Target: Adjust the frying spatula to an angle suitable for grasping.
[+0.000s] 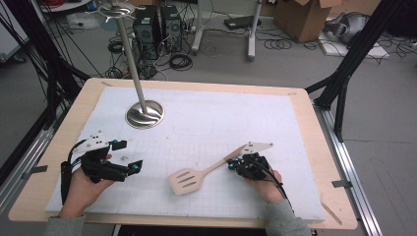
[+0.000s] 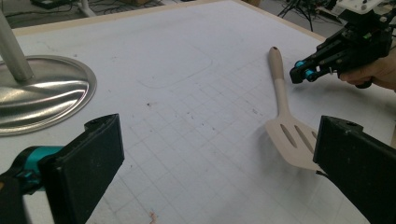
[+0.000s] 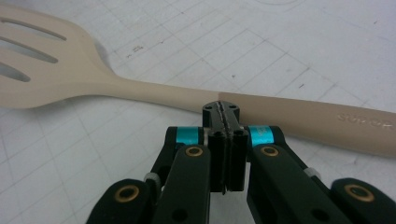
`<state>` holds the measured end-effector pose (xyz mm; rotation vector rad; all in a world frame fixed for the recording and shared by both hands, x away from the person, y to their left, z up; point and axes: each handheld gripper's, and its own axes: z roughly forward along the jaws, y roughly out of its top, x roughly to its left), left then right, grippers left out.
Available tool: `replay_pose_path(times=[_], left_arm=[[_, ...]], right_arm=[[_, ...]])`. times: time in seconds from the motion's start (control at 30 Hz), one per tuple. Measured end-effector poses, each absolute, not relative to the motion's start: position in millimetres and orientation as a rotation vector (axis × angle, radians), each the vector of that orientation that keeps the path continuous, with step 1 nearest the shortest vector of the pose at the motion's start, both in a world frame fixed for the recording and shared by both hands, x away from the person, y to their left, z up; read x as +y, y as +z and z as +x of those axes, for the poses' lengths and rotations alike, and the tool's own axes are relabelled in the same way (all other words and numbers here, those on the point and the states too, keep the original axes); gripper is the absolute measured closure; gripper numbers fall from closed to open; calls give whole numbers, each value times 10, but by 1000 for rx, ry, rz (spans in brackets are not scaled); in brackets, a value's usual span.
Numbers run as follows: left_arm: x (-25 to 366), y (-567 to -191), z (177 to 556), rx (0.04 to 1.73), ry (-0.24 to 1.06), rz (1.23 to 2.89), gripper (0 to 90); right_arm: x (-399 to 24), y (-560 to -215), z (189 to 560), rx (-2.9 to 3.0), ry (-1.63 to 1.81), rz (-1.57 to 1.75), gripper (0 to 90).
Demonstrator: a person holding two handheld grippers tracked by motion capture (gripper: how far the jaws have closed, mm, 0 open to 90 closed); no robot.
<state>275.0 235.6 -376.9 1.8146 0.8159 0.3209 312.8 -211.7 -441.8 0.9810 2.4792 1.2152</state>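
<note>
A beige slotted spatula (image 1: 195, 175) lies flat on the white gridded mat (image 1: 275, 128), its head toward the near side and its handle running up to the right. My right gripper (image 1: 231, 165) is shut with nothing between its jaws, and its tip (image 3: 221, 111) sits just beside the middle of the spatula handle (image 3: 299, 116). In the left gripper view the spatula (image 2: 286, 122) lies ahead to the right, with the right gripper (image 2: 301, 73) next to its handle. My left gripper (image 1: 129, 155) is open and empty, left of the spatula, with its jaws spread wide (image 2: 219, 156).
A metal stand with a round base (image 1: 145, 114) and a tall pole (image 1: 129, 49) rises at the back left of the mat. The base (image 2: 42, 91) also appears at the left of the left gripper view. A wooden table edge (image 1: 324, 147) frames the mat.
</note>
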Motion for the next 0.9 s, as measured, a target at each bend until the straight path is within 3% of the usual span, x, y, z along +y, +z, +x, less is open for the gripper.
replay_pose_path(times=[0.1,0.2,0.43,0.53,0.9], left_arm=[[2358,-3754,2745,803,323,1805,23],[2357,-3743,2742,790,333,1799,23],[2324,-3707,2733,771,306,1794,23],[2305,-3694,2736,761,305,1799,23],[2116,-3667,2781,722,270,1808,22]], right_arm=[[-2204,-4371,3118,2437,1258,990,827],[-2310,-4340,3117,2416,1287,1034,570],[-2432,-4276,3054,2374,1314,1053,313],[-2532,-4203,3019,2327,1347,1047,144],[-3032,-3834,2836,2092,1515,1120,135]])
